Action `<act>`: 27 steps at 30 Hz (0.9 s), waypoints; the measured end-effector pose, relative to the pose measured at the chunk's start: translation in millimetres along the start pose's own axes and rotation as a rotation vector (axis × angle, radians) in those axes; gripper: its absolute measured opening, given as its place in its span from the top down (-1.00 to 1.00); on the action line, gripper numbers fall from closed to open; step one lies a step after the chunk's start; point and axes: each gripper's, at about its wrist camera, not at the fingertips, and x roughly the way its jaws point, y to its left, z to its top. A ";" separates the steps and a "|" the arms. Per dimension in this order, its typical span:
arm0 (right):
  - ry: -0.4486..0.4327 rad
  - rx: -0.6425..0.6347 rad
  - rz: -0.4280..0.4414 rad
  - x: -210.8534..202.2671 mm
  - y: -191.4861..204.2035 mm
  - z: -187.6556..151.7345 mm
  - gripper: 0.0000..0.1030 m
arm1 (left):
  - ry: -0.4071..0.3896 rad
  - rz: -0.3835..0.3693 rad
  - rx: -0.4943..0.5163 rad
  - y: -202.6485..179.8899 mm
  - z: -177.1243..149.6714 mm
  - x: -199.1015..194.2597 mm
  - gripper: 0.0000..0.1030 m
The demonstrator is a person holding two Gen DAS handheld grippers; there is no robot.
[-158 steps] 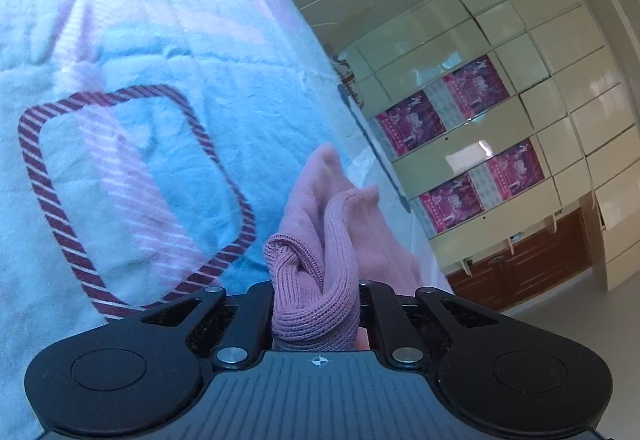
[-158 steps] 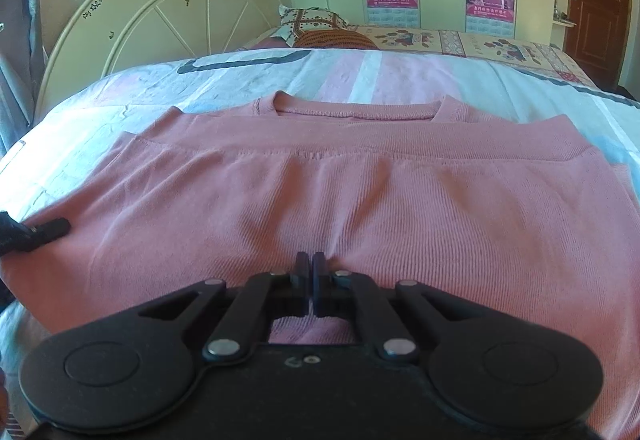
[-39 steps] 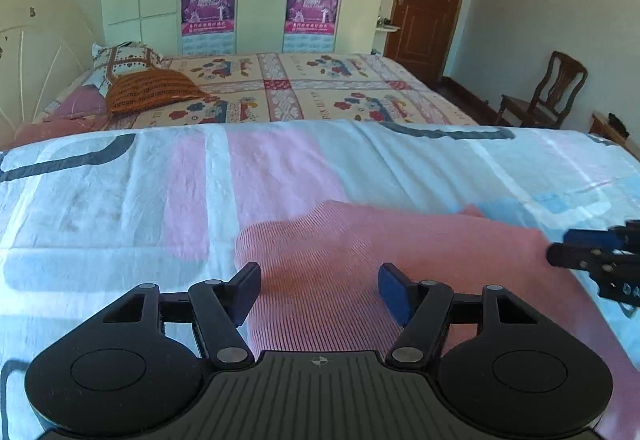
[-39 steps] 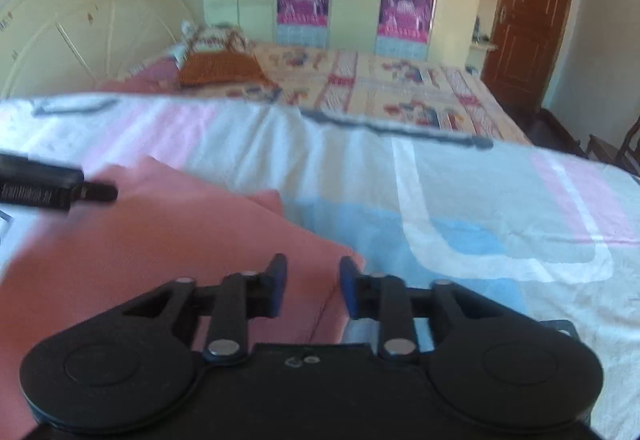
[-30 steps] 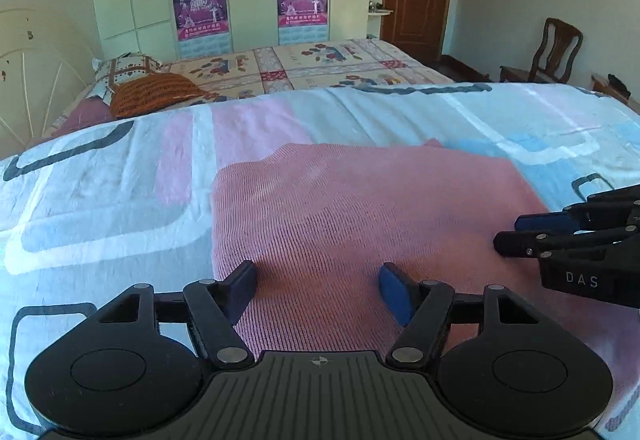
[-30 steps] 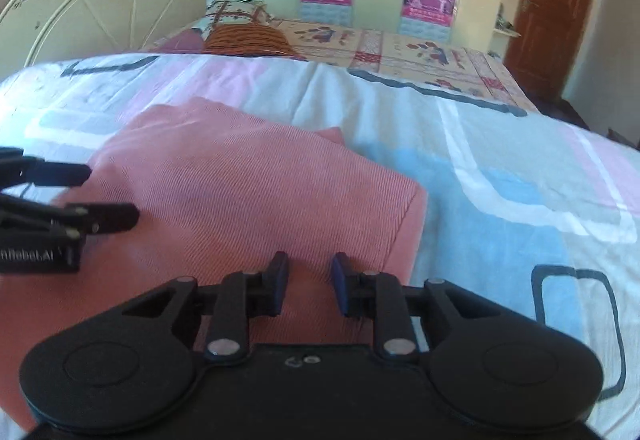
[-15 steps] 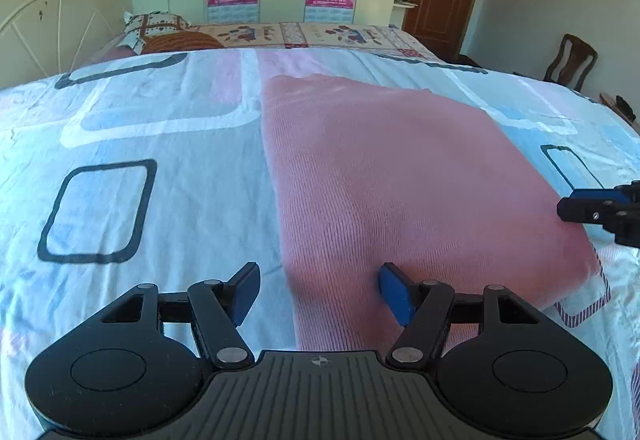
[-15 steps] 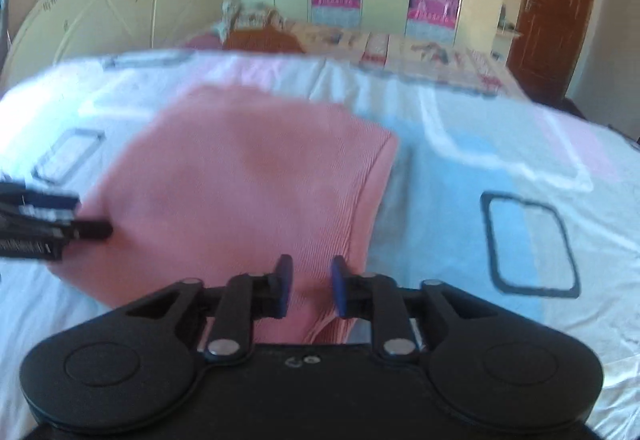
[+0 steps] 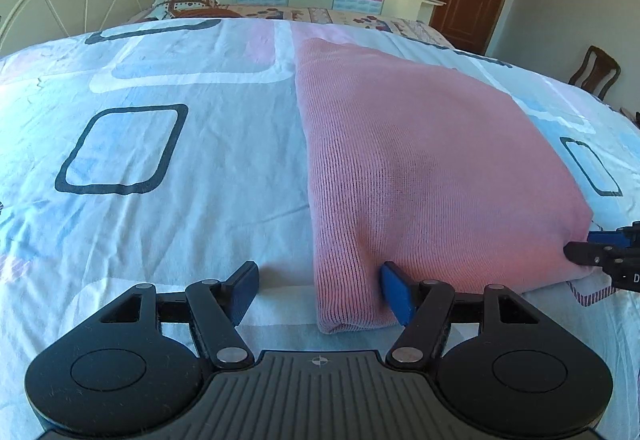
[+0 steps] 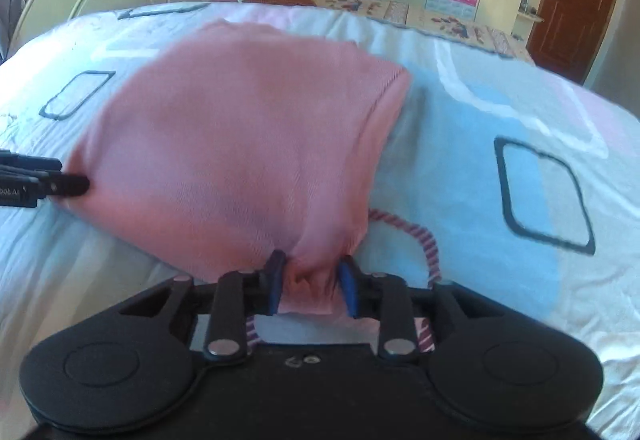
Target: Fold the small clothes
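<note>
Though the right wrist view is smeared by motion blur, the main items read well enough. Folded pink sweater lies on the bed, on the patterned sheet, near edge toward both cameras.

Hidden / unclear:
- Sweater's near right corner is bunched inside the right gripper; fabric fills the gap between the blue pads, but blur stops me confirming firm pad contact. Jaws narrowly spread, cloth between them.
- Right gripper in the left wrist view is cut off at the frame edge; only the tips show, at the sweater's right corner. Lettering on its body is partly cropped, unreadable.
- Left gripper: jaws spread wide, straddling the sweater's near left corner. Right pad sits against the knit; left pad stands apart on bare sheet. Not pinching.
- In the right wrist view only the left gripper's tips show, at the sweater's left edge; contact there cannot be told.
- Red-striped sheet motif is partly covered by the sweater corner and the right gripper body.
- Chair half cropped at the far right.

Changes vs. earlier frames:
- Approx. 5 s back the sweater lay spread flat, neckline visible, w/ right jaws pressed together and left jaws clamping a bunch of knit. Now a compact folded rectangle, neckline out of sight.
- Approx. 1 s back both grippers sat further up over the fabric; now both are at the near edge, w/ more bare sheet in view at left.
- Left jaw spread unchanged; right slightly wider.
</note>
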 end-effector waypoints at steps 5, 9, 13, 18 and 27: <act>-0.001 0.064 0.047 -0.5 -13.0 -3.0 0.38 | 0.001 0.006 0.015 -2.1 -0.9 -0.8 -0.33; 0.005 0.071 0.057 -4.7 -17.4 -0.9 0.27 | 0.017 0.027 0.013 -2.6 4.8 2.7 -0.50; -0.045 0.206 0.127 -21.3 -38.6 -1.9 0.03 | -0.002 -0.021 -0.065 9.8 10.1 -6.4 -0.54; -0.052 0.394 0.214 -1.4 -88.5 11.1 -0.06 | -0.026 -0.110 -0.256 52.2 32.6 7.6 -0.81; -0.011 0.591 0.458 51.9 -126.7 31.2 -0.12 | 0.028 -0.297 -0.285 50.0 75.1 60.0 -0.80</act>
